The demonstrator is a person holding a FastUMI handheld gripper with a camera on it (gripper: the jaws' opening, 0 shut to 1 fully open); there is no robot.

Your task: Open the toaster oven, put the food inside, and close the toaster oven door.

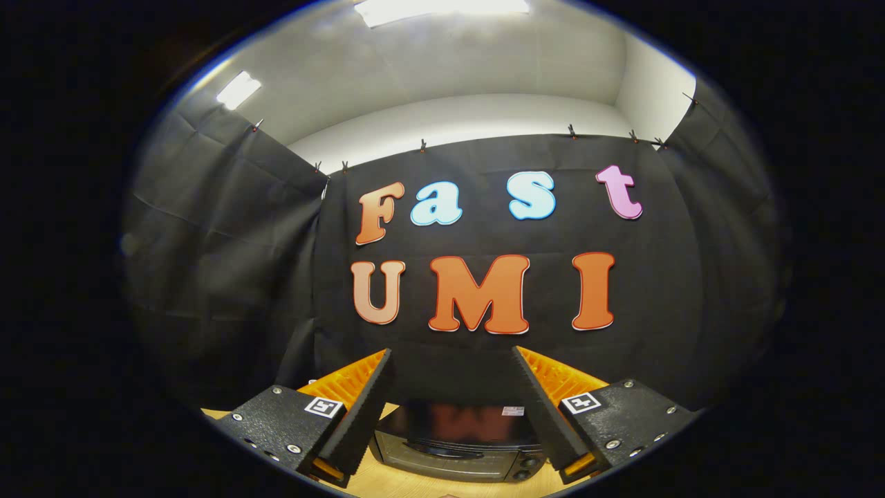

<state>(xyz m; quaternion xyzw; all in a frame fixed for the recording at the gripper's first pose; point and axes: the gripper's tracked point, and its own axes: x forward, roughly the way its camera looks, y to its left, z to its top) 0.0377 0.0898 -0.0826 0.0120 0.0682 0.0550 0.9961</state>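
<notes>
- While the gripper point(453, 356) is held high and level, aimed at the booth's cloth wall, its fingers stand wide apart and nothing is held between them.
- The toaster oven point(456, 446) is seen low between the two fingers, below and beyond their tips, standing on a light wooden table point(387, 481) against the foot of the wall.
- The oven door is judged to be closed: its dark glass front faces the gripper, and a dark handle bar point(449, 451) runs across it near the top.
- Two round knobs point(529, 467) are visible at the right side of the oven front.
- The food cannot be made out.
- Handling is judged as follows: the oven body is rigid and heavy enough to stay put, while the door is a stiff hinged panel, probably swinging down from its lower edge.
- The glass is to be treated as hard, smooth and breakable; it should not be pressed or struck.
- Hold is best taken on the handle bar near its middle, one finger above and one below, so that the door is pulled evenly.
- Before any grasp, the gripper would need to be lowered and pitched down, since it is now well above and apart from the oven.
- The opening step is judged not yet begun.
</notes>
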